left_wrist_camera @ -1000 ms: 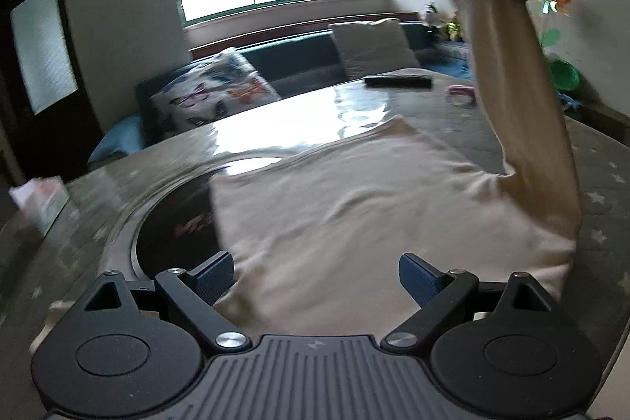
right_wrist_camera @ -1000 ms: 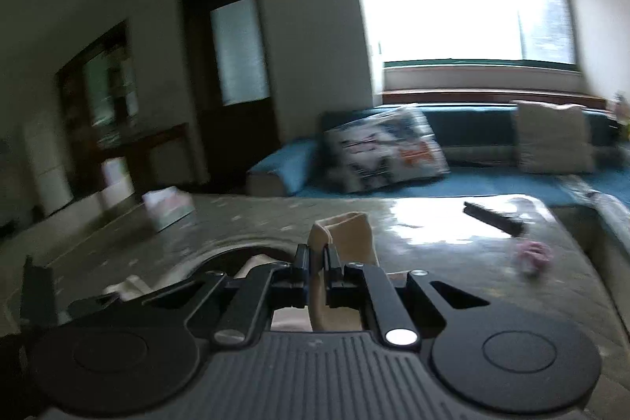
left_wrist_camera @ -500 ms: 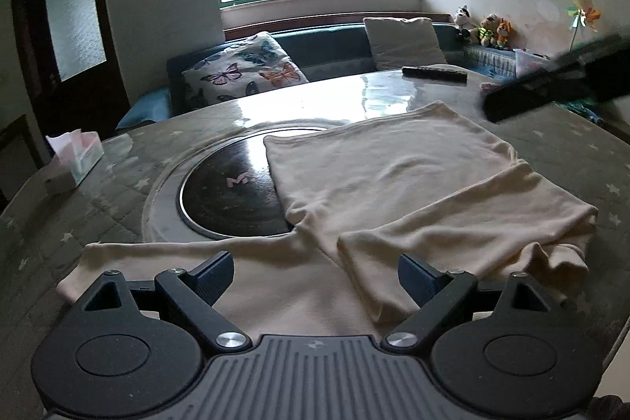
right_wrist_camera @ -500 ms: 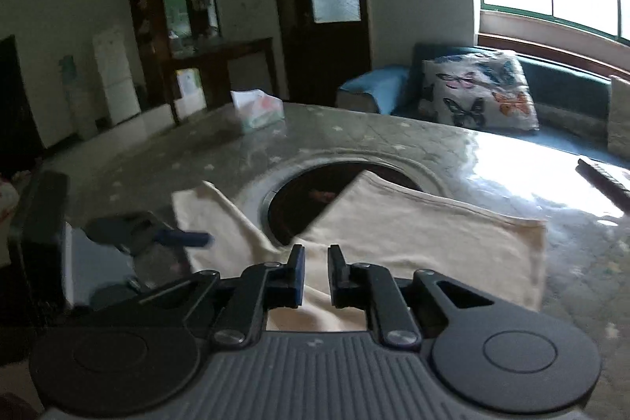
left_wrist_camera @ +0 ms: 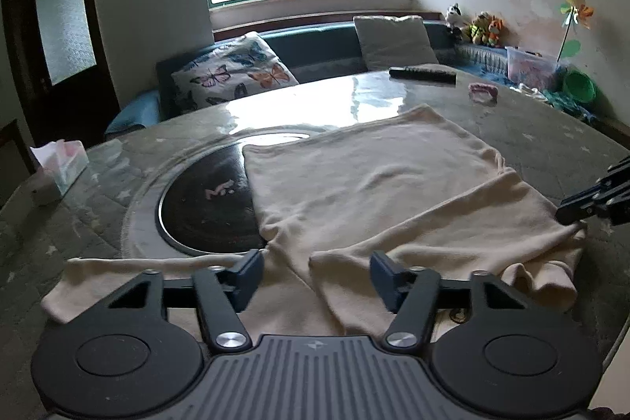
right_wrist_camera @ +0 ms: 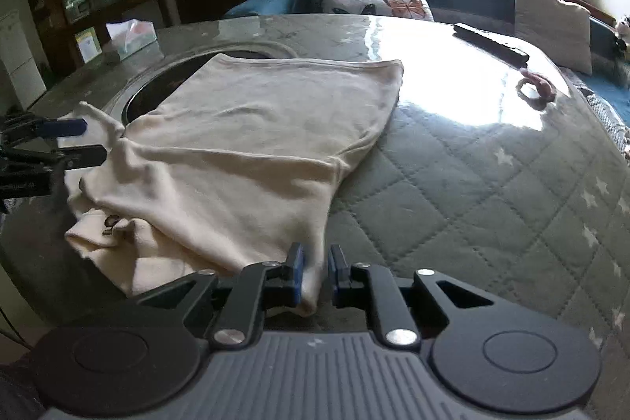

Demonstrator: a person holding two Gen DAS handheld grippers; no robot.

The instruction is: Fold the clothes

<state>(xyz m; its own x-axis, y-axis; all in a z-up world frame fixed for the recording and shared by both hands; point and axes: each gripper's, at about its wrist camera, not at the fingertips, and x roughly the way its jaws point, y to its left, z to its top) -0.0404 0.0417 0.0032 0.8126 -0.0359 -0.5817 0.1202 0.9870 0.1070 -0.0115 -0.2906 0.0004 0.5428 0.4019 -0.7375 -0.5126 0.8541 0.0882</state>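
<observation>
Folding a cream long-sleeved shirt (left_wrist_camera: 374, 184) on a round quilted surface (right_wrist_camera: 492, 191).

Lying flat across the surface's middle, partly over the dark round inset (left_wrist_camera: 208, 199), with one sleeve (left_wrist_camera: 453, 235) folded across the body and the other sleeve (left_wrist_camera: 130, 274) stretching out to the left. Hovering low over the near hem: left gripper (left_wrist_camera: 313, 272), fingers half spread after just closing in, nothing pinched between them. Sitting at the shirt's right edge: right gripper (right_wrist_camera: 313, 272), fingers narrow, cloth bunching in the slim gap, firmness of grip unclear. Resting at the far side: a remote control (left_wrist_camera: 423, 73) and a pink hair tie (left_wrist_camera: 482, 91).
</observation>
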